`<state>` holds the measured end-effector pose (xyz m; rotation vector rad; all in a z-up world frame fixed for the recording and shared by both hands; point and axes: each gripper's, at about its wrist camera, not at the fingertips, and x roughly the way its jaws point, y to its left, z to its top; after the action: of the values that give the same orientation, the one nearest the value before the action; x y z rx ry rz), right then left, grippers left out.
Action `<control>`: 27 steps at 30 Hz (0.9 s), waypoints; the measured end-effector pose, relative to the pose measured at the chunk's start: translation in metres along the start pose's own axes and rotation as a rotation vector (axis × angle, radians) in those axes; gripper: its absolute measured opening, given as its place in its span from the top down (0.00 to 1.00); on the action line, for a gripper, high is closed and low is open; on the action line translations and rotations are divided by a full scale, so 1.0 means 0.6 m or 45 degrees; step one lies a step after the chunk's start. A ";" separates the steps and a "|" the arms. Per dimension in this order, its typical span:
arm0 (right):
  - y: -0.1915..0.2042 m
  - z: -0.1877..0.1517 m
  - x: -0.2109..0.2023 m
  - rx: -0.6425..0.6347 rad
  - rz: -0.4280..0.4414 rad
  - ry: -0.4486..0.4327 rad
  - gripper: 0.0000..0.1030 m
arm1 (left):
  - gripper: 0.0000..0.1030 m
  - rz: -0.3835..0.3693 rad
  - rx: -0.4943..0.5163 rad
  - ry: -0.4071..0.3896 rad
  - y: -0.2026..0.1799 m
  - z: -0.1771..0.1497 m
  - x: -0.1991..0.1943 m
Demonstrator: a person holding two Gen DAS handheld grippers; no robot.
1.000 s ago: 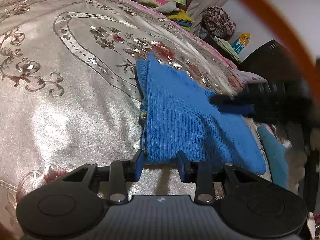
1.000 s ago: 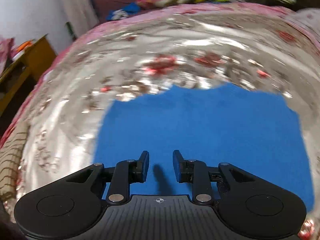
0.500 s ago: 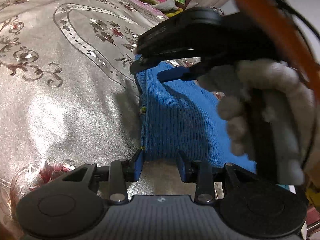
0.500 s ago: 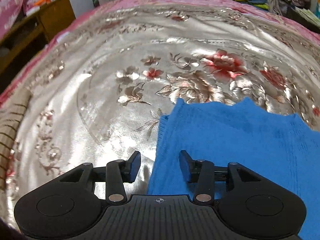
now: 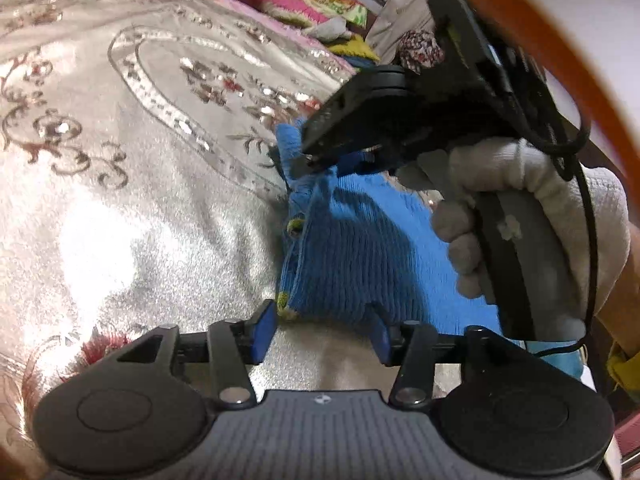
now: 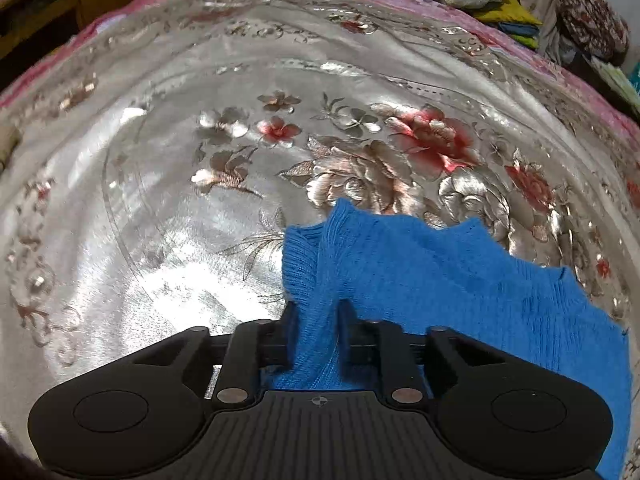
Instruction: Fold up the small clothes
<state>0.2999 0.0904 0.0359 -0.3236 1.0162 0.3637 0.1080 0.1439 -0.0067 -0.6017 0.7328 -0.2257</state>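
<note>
Between the right gripper's (image 6: 318, 332) closing pads: blue knit garment (image 6: 440, 276), bunched corner gripped.
Long axis runs from the opening, unloaded left gripper (image 5: 322, 330) to the right; only the left view shows the gloved hand (image 5: 520, 216).

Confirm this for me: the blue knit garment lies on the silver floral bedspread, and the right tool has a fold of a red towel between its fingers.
Not a red towel. In the right wrist view, the right tool is closing on a fold of the blue knit garment itself, with the fabric bunched between its fingers. The garment does lie on the silver floral bedspread, as you said.
</note>
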 end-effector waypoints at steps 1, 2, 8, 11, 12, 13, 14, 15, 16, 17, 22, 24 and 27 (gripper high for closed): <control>-0.007 0.000 -0.005 0.020 0.017 -0.005 0.87 | 0.40 0.004 0.007 -0.015 -0.002 -0.002 -0.001; -0.012 -0.001 -0.008 0.034 0.030 -0.009 0.88 | 0.37 0.010 0.014 -0.030 -0.005 -0.004 -0.003; -0.043 -0.009 -0.043 0.100 0.120 -0.060 0.89 | 0.23 0.050 0.032 -0.070 -0.006 -0.016 0.001; -0.059 -0.012 -0.057 0.124 0.159 -0.086 0.90 | 0.18 0.078 0.068 -0.110 -0.022 -0.018 0.010; -0.066 -0.013 -0.059 0.138 0.173 -0.091 0.90 | 0.18 0.098 0.090 -0.121 -0.030 -0.018 0.016; -0.074 -0.015 -0.062 0.155 0.192 -0.094 0.90 | 0.18 0.118 0.112 -0.134 -0.037 -0.019 0.021; -0.080 -0.017 -0.064 0.170 0.208 -0.097 0.90 | 0.18 0.135 0.119 -0.146 -0.042 -0.019 0.024; -0.086 -0.019 -0.068 0.183 0.226 -0.101 0.90 | 0.19 0.146 0.117 -0.152 -0.044 -0.018 0.026; -0.093 -0.022 -0.073 0.195 0.244 -0.107 0.90 | 0.22 0.158 0.110 -0.157 -0.046 -0.018 0.026; -0.099 -0.024 -0.077 0.202 0.259 -0.112 0.90 | 0.25 0.163 0.104 -0.160 -0.049 -0.018 0.026; -0.141 -0.034 -0.103 0.260 0.333 -0.144 0.90 | 0.71 0.169 0.063 -0.143 -0.065 -0.002 0.041; -0.163 -0.039 -0.114 0.292 0.358 -0.159 0.90 | 0.77 0.146 0.073 -0.151 -0.084 0.004 0.041; -0.202 -0.049 -0.135 0.337 0.381 -0.191 0.90 | 0.79 0.099 0.132 -0.174 -0.130 0.009 0.032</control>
<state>0.2922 -0.0419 0.1032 0.0952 0.9525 0.5090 0.1269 0.0758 0.0314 -0.4840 0.6073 -0.1485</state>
